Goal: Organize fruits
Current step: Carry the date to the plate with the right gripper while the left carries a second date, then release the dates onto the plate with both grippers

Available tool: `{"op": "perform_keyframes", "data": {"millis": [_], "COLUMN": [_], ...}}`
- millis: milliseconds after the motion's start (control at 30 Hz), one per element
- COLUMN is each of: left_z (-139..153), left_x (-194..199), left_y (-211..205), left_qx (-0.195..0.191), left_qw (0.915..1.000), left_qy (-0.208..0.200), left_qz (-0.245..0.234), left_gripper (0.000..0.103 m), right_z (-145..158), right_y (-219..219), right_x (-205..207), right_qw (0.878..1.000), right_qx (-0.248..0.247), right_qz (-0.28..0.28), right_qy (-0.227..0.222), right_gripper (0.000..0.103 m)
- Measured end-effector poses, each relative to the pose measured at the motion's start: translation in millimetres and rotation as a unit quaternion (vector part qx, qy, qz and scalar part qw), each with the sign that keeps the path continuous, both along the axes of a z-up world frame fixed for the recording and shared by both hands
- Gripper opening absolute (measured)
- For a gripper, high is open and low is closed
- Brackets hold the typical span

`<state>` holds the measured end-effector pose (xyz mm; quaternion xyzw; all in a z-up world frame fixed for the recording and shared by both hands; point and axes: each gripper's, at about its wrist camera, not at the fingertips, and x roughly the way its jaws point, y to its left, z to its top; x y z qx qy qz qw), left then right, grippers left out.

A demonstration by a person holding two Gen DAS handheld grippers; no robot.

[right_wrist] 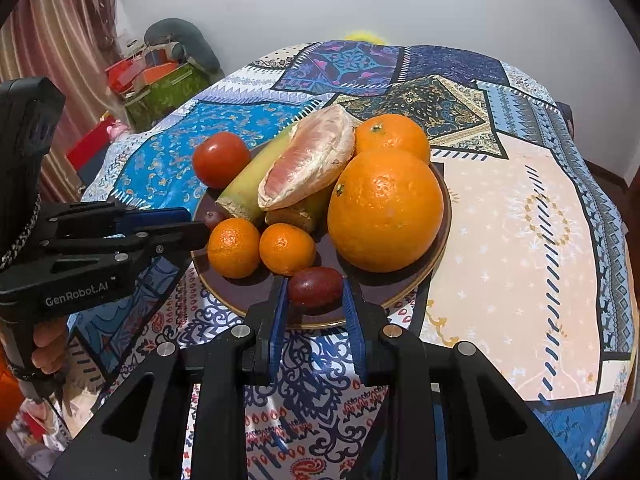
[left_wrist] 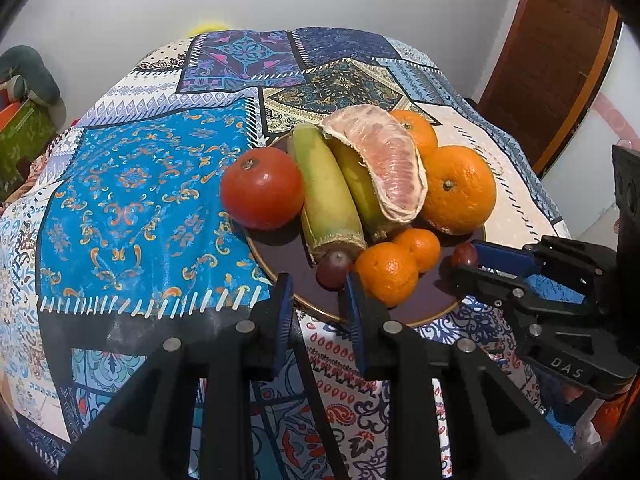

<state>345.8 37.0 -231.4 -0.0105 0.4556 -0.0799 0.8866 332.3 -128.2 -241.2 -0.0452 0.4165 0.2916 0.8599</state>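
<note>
A dark plate (left_wrist: 280, 256) heaped with fruit is being approached by both tools. The left gripper (left_wrist: 318, 280) is being held released, a grape (left_wrist: 334, 266) lying just ahead of its tips. The right gripper (right_wrist: 314, 284) is also spread apart, a second grape (right_wrist: 315, 286) sitting between its fingers, unpinched. Tangerines (right_wrist: 234, 246) are lying just beyond.

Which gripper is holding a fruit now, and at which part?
Neither: the right gripper stands open around a grape, and the left gripper is open too.
</note>
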Motion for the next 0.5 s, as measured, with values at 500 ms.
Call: {"op": "perform_keyframes", "data": {"millis": [500], "left_z": [73.4], "left_x": [-51.8], "left_y": [4.8], "left_qx": [-0.014], "left_qw": [0.9963], "left_qy": [-0.08], "left_qz": [0.029], "left_gripper": [0.026], "right_z": [48.6], "right_y": [-22.0], "right_x": [-24.8], "right_qw": [0.999], "right_qx": [0.026], "right_qz": [-0.027], "right_qy": [-0.039], "right_gripper": [0.036]}}
